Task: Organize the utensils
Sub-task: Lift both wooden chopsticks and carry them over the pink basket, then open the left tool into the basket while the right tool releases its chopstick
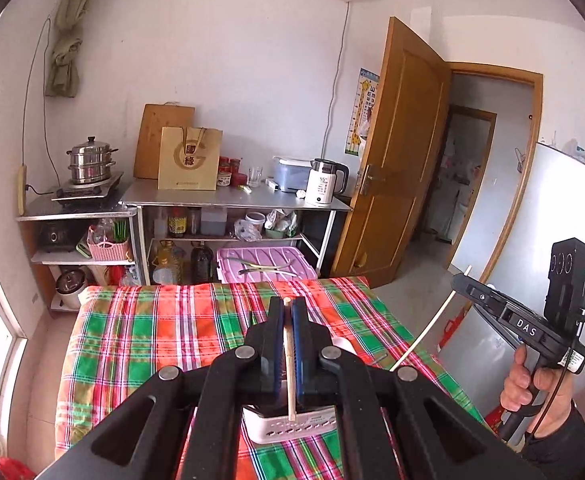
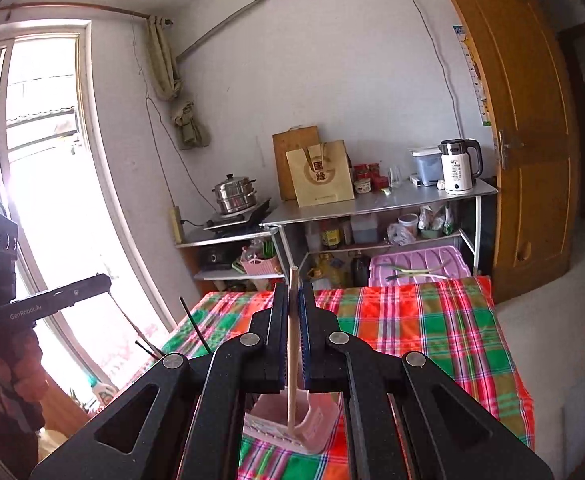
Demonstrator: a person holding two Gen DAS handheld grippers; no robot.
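The left tool [image 1: 287,308] is clenched on a pale wooden chopstick [image 1: 289,360], which runs lengthwise between the blue pads, its far tip poking just past the fingertips and its near end hanging down toward a white perforated utensil holder [image 1: 292,426] that sits on the plaid tabletop [image 1: 152,332] directly below the tool. The right tool [image 2: 293,292] is likewise clenched on its own chopstick [image 2: 292,352]; this one stands nearly upright in the grip, its top rising above the fingertips and its lower end reaching down into the open pink-walled holder [image 2: 316,420] beneath. In the left wrist view the right tool appears at the far right, held by a hand [image 1: 532,380], with its chopstick slanting down and leftward toward the cloth. Two dark chopsticks [image 2: 194,326] stick up at the left, near edge of the cloth. Beyond the tabletop, a purple plastic lid [image 1: 264,264] carries more utensils.
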